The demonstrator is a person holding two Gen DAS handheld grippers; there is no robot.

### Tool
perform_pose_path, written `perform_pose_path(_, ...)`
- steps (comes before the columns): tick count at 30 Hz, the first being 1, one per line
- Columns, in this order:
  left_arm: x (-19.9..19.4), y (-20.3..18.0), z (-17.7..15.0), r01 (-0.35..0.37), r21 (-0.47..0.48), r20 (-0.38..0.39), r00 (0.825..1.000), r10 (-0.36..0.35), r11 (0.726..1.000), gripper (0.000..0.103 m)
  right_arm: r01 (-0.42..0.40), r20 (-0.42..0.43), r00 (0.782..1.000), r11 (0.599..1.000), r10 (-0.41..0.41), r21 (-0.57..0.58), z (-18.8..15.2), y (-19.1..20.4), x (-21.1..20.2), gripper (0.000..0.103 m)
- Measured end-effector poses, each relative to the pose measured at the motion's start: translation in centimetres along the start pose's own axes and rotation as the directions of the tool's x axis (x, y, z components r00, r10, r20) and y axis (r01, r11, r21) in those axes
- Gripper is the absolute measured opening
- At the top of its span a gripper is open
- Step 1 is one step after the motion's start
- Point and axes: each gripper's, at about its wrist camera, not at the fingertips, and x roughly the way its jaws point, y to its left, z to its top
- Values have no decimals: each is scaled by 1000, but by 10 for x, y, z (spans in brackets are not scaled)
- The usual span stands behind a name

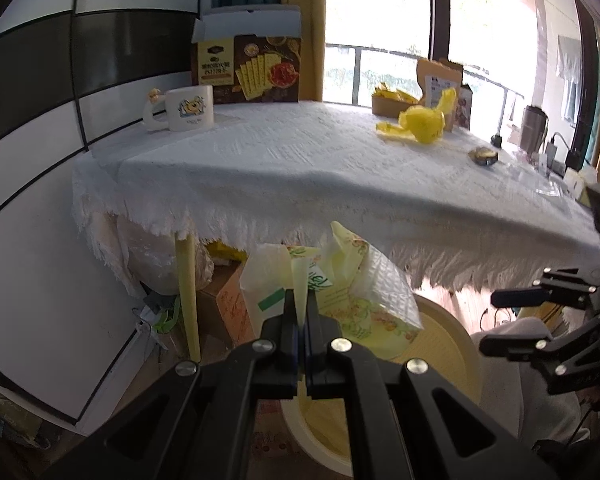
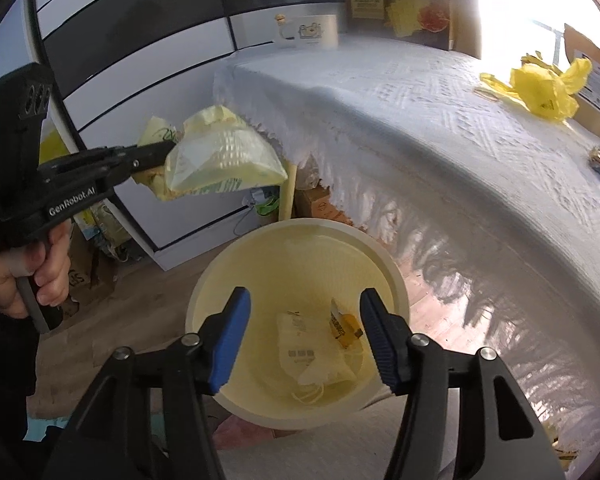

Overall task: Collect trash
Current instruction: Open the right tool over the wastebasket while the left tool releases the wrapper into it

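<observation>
Wrapper [image 2: 224, 160] clamped in left hand-held gripper [image 2: 168, 152] above bin [image 2: 220, 264]; right hand-held gripper [image 2: 304, 336] agape, empty, angled down

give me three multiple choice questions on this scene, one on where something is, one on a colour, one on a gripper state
1. Where does the white mug stand?
A. in the bin
B. on the table, beside the cracker box
C. on the floor

2. What colour is the crumpled plastic bag on the tablecloth?
A. yellow
B. blue
C. red

3. How does the left gripper stand?
A. open and empty
B. shut on the wrapper
C. open round the mug

Answers:
1 B, the mug sits at the table's far corner next to the cracker box.
2 A, the bag is bright yellow against the white cloth.
3 B, its jaws pinch the pale yellow wrapper in the air near the round bin, while the right gripper is open over the bin.
</observation>
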Motion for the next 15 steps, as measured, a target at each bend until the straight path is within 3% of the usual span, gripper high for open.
perform_pose_path(11,44,-36,-33,12,-28,-165,986,-17,1000,3,15,33,999,998,-17,62,-19,-25,-22,55)
perform_pose_path(14,50,-41,-37,15,-60,-191,981,-26,998,10,21,41,999,997,-25,79,-25,-33,-28,55)
perform_pose_path(15,51,-42,-37,13,-66,-199,980,-26,998,21,23,44,999,996,-27,88,-27,-37,-31,55)
